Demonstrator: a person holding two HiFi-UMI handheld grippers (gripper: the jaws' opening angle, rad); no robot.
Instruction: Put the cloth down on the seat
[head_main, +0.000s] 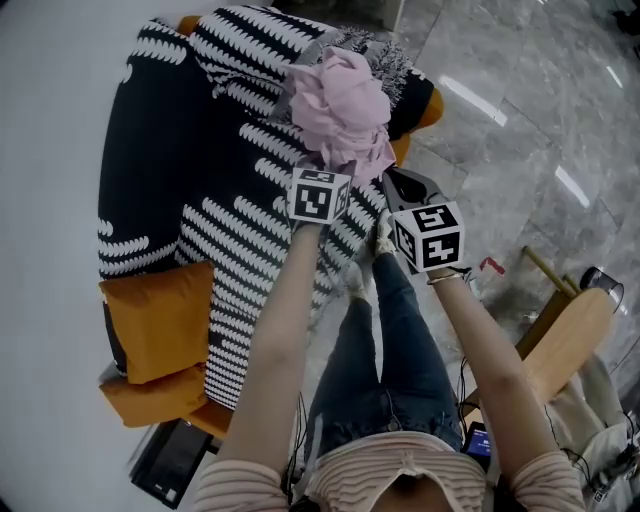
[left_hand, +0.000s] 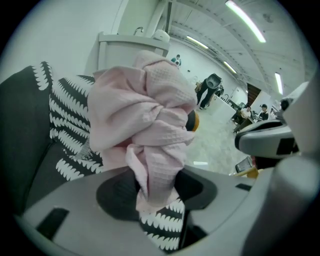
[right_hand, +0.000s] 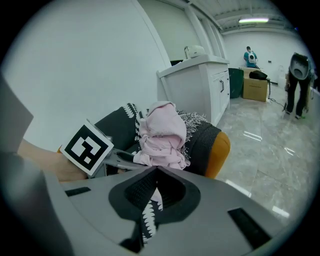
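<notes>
A crumpled pink cloth (head_main: 340, 110) rests on top of the black-and-white patterned blanket (head_main: 200, 150) that covers the orange seat (head_main: 160, 320). My left gripper (head_main: 322, 165) sits at the cloth's near edge. In the left gripper view the cloth (left_hand: 145, 115) bulks up ahead and its tail hangs loosely between the widely parted jaws of the left gripper (left_hand: 157, 187). My right gripper (head_main: 395, 185) is just to the right of the cloth, apart from it. In the right gripper view its jaw tips (right_hand: 156, 172) meet, with the cloth (right_hand: 162, 132) beyond them.
Grey marble floor (head_main: 520, 120) lies right of the seat. A wooden chair (head_main: 570, 340) stands at the lower right, and a dark device (head_main: 170, 460) lies by the seat's near corner. A white cabinet (right_hand: 200, 85) stands behind the seat. People (right_hand: 300, 85) stand far off.
</notes>
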